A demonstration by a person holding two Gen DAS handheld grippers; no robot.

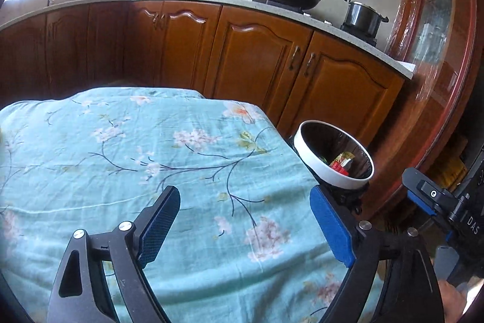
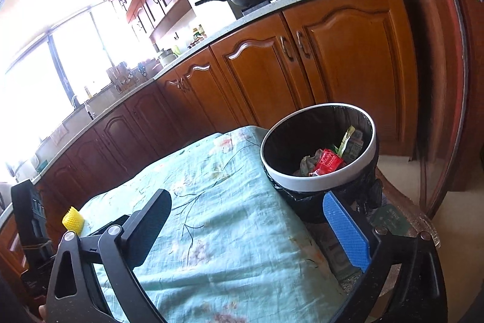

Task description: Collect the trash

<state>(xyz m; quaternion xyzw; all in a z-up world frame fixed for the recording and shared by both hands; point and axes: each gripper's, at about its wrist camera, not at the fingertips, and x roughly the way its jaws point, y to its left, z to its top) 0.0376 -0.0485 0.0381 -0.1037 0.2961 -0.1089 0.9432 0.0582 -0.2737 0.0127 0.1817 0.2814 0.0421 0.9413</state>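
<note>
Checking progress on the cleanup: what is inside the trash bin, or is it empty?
Not empty. The trash bin, lined with a black bag, holds a red wrapper, a yellow-green packet and crumpled grey paper.

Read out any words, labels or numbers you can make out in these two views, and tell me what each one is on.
"DAS" - white letters on the black body of the right gripper, at the right edge of the left wrist view.
Red wrapper in the trash bin: print too blurred to read.
Yellow-green packet in the bin: print too small to read.
Green item beside the bin: pale characters, unreadable.
Nothing else legible.
</note>
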